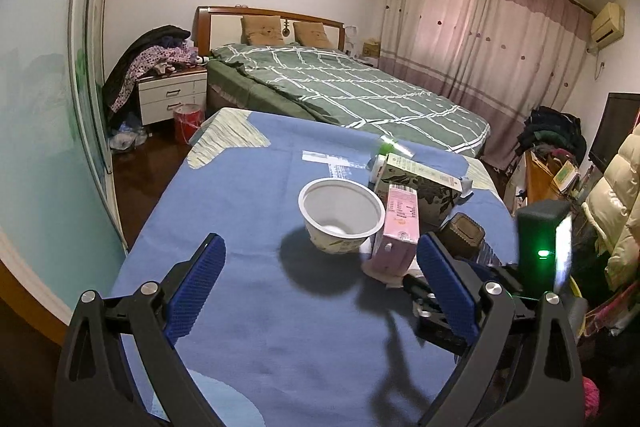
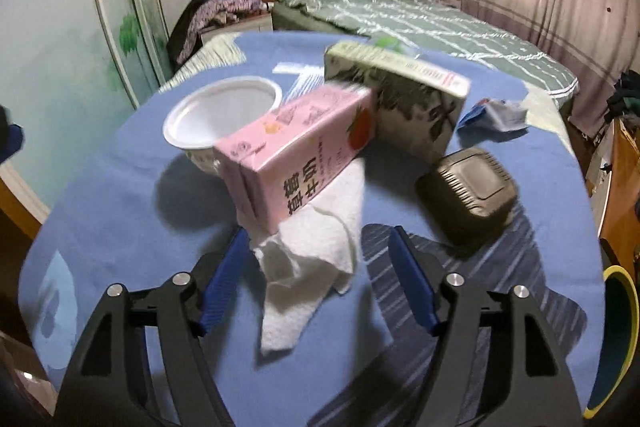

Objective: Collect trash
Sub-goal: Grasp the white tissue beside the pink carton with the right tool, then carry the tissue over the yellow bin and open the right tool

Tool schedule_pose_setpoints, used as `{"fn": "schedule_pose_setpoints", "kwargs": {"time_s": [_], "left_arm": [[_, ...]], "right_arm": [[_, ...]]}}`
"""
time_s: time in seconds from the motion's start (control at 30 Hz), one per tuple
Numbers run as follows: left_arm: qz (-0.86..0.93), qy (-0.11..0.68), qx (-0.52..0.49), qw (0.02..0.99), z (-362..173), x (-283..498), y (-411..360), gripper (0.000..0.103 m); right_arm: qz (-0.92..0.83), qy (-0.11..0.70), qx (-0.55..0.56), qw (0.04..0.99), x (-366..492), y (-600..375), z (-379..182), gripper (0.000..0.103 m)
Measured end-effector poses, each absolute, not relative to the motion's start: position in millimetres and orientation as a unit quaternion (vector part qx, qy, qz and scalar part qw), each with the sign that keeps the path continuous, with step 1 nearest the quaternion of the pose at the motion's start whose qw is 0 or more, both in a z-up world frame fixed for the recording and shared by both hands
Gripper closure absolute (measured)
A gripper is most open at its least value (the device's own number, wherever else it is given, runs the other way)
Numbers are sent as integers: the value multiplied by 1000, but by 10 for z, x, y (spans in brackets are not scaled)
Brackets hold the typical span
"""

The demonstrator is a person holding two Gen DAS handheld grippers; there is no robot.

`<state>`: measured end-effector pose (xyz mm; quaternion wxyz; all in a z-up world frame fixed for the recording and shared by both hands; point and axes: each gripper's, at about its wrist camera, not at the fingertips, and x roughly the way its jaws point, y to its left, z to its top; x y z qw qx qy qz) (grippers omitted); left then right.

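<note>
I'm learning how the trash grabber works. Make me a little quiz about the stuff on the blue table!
1. True or false: the white cup stands upright and looks empty.
2. What lies under the pink carton: A) a tissue, B) a spoon, C) a book?
3. Fill in: both grippers' jaws are ____.

Key:
1. True.
2. A, the white tissue.
3. Open: the left gripper and the right gripper hold nothing.

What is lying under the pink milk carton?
A white paper napkin lies under the pink milk carton, spreading toward the camera. The part beneath the carton is covered.
</note>
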<state>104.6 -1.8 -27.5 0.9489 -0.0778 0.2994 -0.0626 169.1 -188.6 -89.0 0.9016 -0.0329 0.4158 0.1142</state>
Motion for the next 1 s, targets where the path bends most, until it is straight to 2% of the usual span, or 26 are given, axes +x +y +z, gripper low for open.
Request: {"fn": "schedule_pose_setpoints", "kwargs": {"time_s": [0.07, 0.1, 0.13, 0.2, 0.23, 0.27, 0.3, 0.73, 1.0], "left_arm": [[-62, 300, -78, 949, -273, 1052, -22, 8], [-62, 301, -79, 948, -286, 1055, -21, 8], [-62, 302, -80, 948, -294, 1060, -16, 8], [-63, 306, -83, 946, -312, 1075, -18, 8], [-63, 307, -83, 946, -318, 1079, -21, 8], [-63, 307, -84, 946, -320, 1075, -14, 8], [-63, 308, -84, 946, -332, 1075, -10, 8], [-75, 310, -73, 945, -342, 1039, -178, 8], [-90, 318, -59, 942, -378, 1042, -385, 8]], "right_arm": [[113, 424, -36, 898, 1736, -1862, -946, 34], [114, 429, -36, 896, 1748, -1853, -974, 38], [115, 433, -34, 894, 1754, -1854, -994, 46], [125, 444, -22, 887, 1748, -1894, -1019, 76], [124, 440, -19, 889, 1735, -1915, -1006, 82], [121, 433, -19, 893, 1704, -1948, -975, 93], [121, 428, -17, 895, 1682, -1972, -952, 96], [134, 364, 37, 921, 1025, -2491, -470, 98], [86, 349, 66, 931, 817, -2935, -423, 98]]}}
